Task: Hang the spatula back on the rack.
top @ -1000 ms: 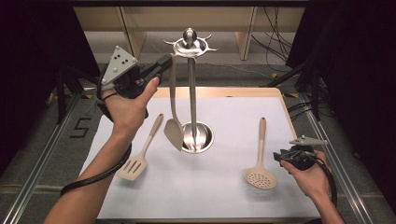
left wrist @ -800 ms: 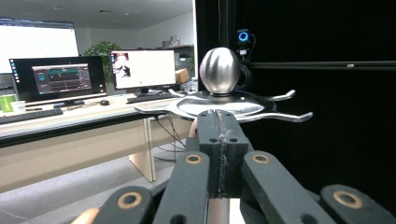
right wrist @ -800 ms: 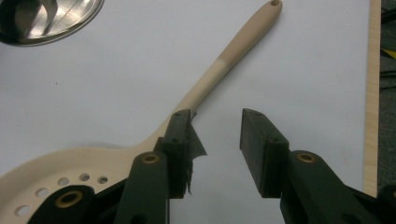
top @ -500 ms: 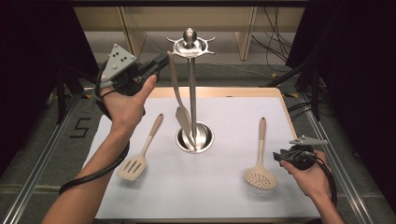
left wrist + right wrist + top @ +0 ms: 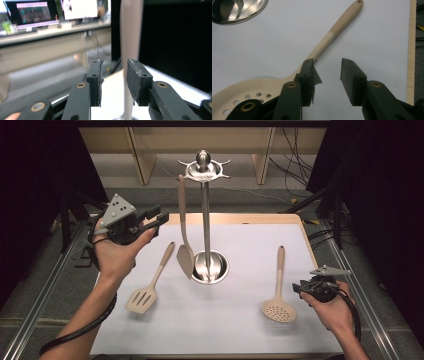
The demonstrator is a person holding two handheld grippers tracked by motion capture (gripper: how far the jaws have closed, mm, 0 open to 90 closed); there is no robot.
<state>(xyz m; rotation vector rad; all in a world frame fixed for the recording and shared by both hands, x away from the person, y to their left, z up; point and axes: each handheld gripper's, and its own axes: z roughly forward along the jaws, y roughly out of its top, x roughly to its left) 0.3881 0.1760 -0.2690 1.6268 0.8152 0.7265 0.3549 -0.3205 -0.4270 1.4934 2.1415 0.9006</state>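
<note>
Spatula (image 5: 184,237), solid-bladed, hangs from a hook on the crown of the utensil stand (image 5: 205,215), its blade near the stand's round base, clear of the white surface (image 5: 210,320). Judged from this, the hanging of one utensil is done.

Left hand-held gripper (image 5: 159,217): held up and to the left of the stand, apart from the hung spatula. Its jaws have just been opening; in the left gripper view the pads (image 5: 96,75) stand parted with nothing pressed between them, the spatula's handle (image 5: 130,30) showing beyond the gap.

Right hand-held gripper (image 5: 300,288): low at the right edge of the surface, jaws apart, gripping nothing. In the right gripper view the skimmer's handle (image 5: 334,30) runs just beside the left jaw, not between the pads.

Remaining, by judgement: two utensils lie flat and await hanging, the slotted turner (image 5: 149,287) left of the stand and the perforated skimmer (image 5: 278,292) right of it.

Count: one stand; three utensils, of which one hung and two on the surface; two hand-held grippers, one in each hand.
</note>
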